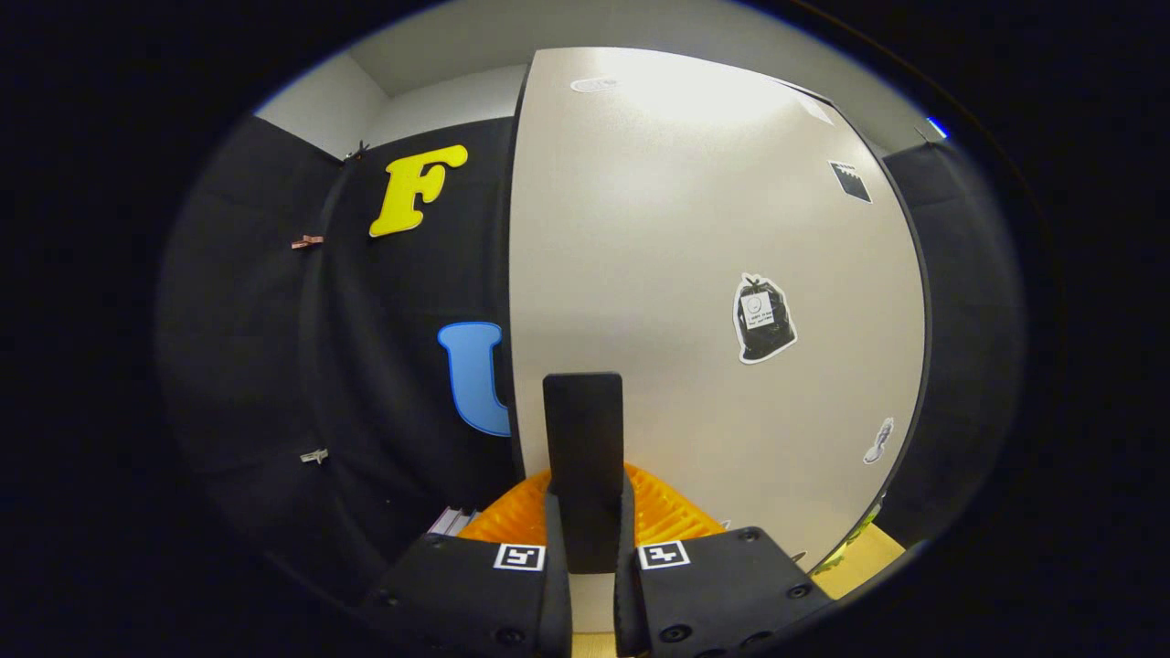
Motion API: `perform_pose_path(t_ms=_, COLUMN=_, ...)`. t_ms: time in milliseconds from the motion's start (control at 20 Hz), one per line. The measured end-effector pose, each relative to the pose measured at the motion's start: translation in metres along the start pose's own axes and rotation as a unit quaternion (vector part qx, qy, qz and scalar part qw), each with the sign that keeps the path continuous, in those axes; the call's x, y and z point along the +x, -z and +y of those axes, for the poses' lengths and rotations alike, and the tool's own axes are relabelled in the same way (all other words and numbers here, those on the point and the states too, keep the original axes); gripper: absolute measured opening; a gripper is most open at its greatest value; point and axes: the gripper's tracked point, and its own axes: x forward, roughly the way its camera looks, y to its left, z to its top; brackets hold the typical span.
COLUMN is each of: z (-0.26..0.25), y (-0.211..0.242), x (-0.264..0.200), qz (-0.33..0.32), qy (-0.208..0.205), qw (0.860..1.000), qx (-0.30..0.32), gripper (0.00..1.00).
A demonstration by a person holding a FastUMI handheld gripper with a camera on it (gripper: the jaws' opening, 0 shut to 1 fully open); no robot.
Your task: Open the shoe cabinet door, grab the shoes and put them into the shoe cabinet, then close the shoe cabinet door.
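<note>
The pale shoe cabinet door [695,219] stands broad and close just beyond the fingers, its left edge against the black booth wall. A black upright handle [582,420] rises between my two fingers. My gripper [590,503] is shut on the handle, both fingers pressing on its sides. Behind the fingers, low against the door, lies an orange ribbed thing [672,512]; I cannot tell whether it is a shoe. The inside of the cabinet is hidden.
Several stickers sit on the door, among them a black bag-shaped one [764,318]. A light wooden surface [859,559] shows past the door's lower right edge. Small clips [313,455] hang on the cloth wall to the left.
</note>
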Motion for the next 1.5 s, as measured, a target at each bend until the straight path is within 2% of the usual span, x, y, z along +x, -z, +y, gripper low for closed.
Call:
perform_pose_path(t_ms=350, z=-0.012, y=-0.001, x=-0.062, qz=0.007, qy=-0.037, qw=0.999, qx=0.003, gripper=0.22)
perform_pose_path(t_ms=1100, z=-0.066, y=-0.006, x=-0.164, qz=0.012, qy=-0.066, qw=0.998, qx=0.014, gripper=0.22)
perform_pose_path(t_ms=1500, z=-0.108, y=-0.011, x=-0.214, qz=0.019, qy=-0.068, qw=0.997, qx=0.020, gripper=0.22)
